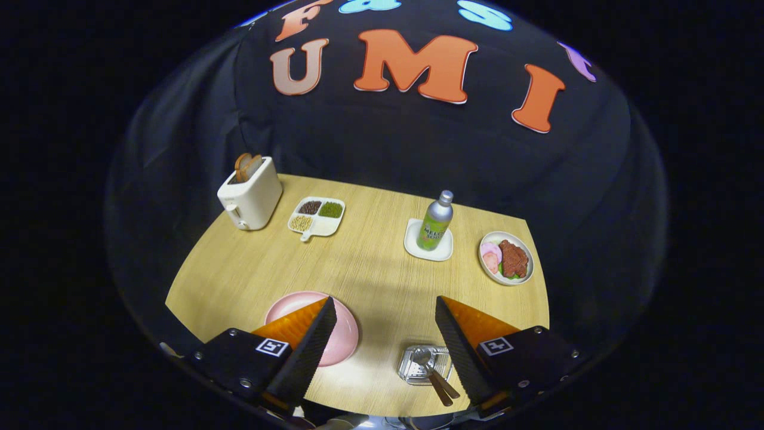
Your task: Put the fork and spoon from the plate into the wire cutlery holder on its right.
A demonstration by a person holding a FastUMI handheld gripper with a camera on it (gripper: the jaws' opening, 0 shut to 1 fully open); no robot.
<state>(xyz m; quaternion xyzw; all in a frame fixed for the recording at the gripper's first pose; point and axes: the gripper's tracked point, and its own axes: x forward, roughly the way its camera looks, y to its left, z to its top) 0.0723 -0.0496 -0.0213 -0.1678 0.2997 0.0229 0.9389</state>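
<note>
The pink plate (343, 337) lies on the wooden table, partly hidden under my left finger (298, 343), and its visible part is bare. To its right stands the wire cutlery holder (418, 363), close beside my right finger (471, 343). A spoon (425, 358) sits in the holder with brown handles (444, 388) sticking out toward me. My gripper (385, 307) hovers above the table between plate and holder, open, with nothing between its fingers.
Further back stand a white toaster (249, 194) with bread, a divided tray of beans (316, 217), a green bottle (436, 222) on a white coaster, and a plate of meat (506, 258) at the far right. Bare table lies between them and my fingers.
</note>
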